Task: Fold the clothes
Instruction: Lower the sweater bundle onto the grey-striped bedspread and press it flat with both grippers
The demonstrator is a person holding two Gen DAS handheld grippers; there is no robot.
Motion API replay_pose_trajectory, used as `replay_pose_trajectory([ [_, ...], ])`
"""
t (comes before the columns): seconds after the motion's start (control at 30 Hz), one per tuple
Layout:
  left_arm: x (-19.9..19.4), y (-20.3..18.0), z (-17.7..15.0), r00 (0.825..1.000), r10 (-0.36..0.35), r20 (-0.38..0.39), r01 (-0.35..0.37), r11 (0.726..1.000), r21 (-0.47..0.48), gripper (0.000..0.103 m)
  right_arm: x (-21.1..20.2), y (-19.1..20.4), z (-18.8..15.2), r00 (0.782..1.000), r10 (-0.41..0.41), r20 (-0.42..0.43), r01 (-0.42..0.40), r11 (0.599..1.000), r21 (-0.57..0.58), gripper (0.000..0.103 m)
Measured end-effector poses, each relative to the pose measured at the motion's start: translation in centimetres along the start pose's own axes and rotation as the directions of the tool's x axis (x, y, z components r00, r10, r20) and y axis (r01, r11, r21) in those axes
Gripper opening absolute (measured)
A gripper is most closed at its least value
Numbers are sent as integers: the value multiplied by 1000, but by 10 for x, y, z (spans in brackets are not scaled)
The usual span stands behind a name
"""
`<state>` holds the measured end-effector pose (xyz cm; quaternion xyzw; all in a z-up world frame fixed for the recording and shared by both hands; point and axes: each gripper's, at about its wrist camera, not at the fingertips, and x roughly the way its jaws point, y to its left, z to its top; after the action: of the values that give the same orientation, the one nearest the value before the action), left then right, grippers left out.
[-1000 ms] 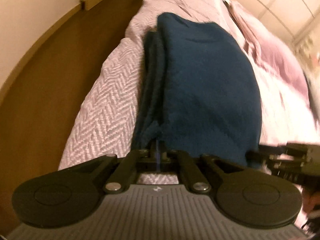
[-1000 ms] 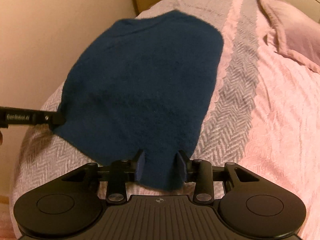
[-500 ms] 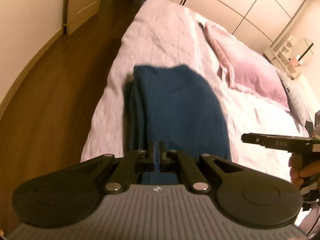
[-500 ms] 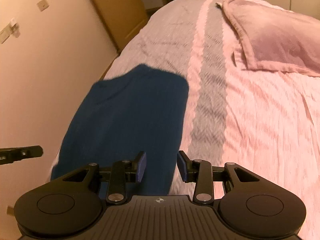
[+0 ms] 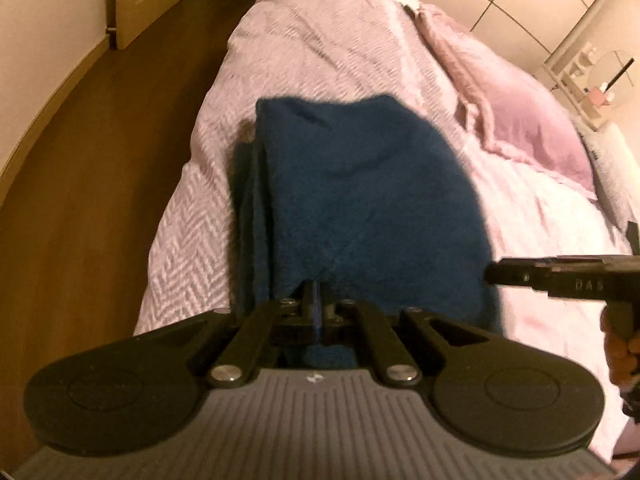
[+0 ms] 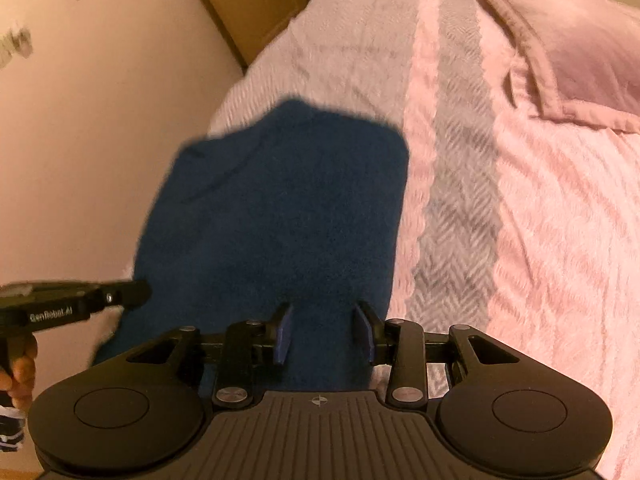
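Observation:
A dark blue knitted garment (image 5: 360,208) lies folded on the bed, near its left edge; it also shows in the right wrist view (image 6: 280,216). My left gripper (image 5: 316,300) is shut on the garment's near edge, with blue cloth pinched between the pads. My right gripper (image 6: 323,330) is open; its blue pads sit on either side of the garment's near edge without closing on it. The right gripper's tip shows in the left wrist view (image 5: 560,278). The left gripper's tip shows in the right wrist view (image 6: 80,300).
The bed has a pale herringbone cover (image 5: 320,40) and a pink blanket (image 6: 560,240). A pink pillow (image 5: 540,120) lies at the back right. The wooden floor (image 5: 100,180) drops away left of the bed. A wall (image 6: 100,120) stands close by.
Both grippers rose and pulled back from the garment, then came down closer again. The left stays shut on the cloth, the right stays open.

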<state>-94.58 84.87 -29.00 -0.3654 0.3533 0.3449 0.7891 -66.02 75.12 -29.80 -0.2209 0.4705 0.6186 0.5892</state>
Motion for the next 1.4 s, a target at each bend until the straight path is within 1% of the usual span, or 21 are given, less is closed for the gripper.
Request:
replay_pose_trajectory([
  [0.1,-9,0,22,998,-29,55,30,999,-23,2,-12,-4,17,996,-11,83,11,1000,0,38],
  [0.13,-7,0,28,997,-42,71,44,999,-30,2,-9,-5,22,995,-16,93,15,1000,10,38],
  [0.2,7,-3,35,998,-25,61,26,1000,0,2,0,-5,28,995,-24,99,21,999,34,38],
  [0.3,44,2,30,998,58,-9,-58,998,15,1,25,-4,25,997,-21,70,16,997,70,38],
  [0.33,54,6,26,997,75,-11,-75,997,7,2,31,-5,22,997,-21,71,15,996,88,38],
  [0.4,59,8,25,996,85,-13,-86,996,-11,3,36,-3,20,998,-14,62,9,997,71,38],
  [0.47,59,7,28,995,96,-14,-97,995,-15,2,34,-3,26,999,-3,32,2,1000,31,38],
  [0.53,51,3,35,995,100,-2,-100,995,0,2,27,-8,34,999,16,43,-18,999,38,38],
  [0.6,44,3,45,995,91,31,-90,996,-14,2,20,-14,41,998,35,55,-38,998,45,38],
  [0.67,40,4,55,994,90,67,-88,996,-30,2,14,-22,48,993,20,118,-27,998,57,38],
  [0.73,45,4,64,991,106,86,-104,994,-30,2,20,-30,57,991,2,135,-14,996,92,38],
  [0.8,58,3,68,989,126,82,-124,992,-21,2,32,-36,64,990,-7,141,-12,991,132,38],
  [0.83,65,3,70,988,135,79,-134,991,-16,2,40,-38,67,990,-7,143,-15,988,151,38],
  [0.87,72,2,72,986,145,76,-145,989,-11,2,50,-40,68,993,-7,121,-14,985,169,38],
  [0.93,86,3,72,982,178,58,-179,984,12,3,69,-42,69,999,-1,50,-8,981,193,38],
  [1.03,85,0,72,978,199,59,-201,978,46,3,71,-39,73,999,-11,42,3,984,176,38],
  [1.1,75,-2,72,977,201,71,-204,978,44,3,59,-37,75,998,-7,65,-3,988,153,38],
  [1.2,49,-4,64,975,202,91,-205,979,20,3,28,-33,63,994,6,111,-20,992,121,38],
  [1.27,31,-7,51,978,193,80,-194,981,6,3,8,-26,43,993,25,117,-36,995,95,38],
  [1.33,17,-12,32,979,197,45,-196,980,-15,3,1,-17,21,996,33,85,-38,997,66,38],
  [1.4,13,-16,14,977,211,-8,-211,977,-42,4,-3,-10,-4,999,37,39,-39,999,36,38],
])
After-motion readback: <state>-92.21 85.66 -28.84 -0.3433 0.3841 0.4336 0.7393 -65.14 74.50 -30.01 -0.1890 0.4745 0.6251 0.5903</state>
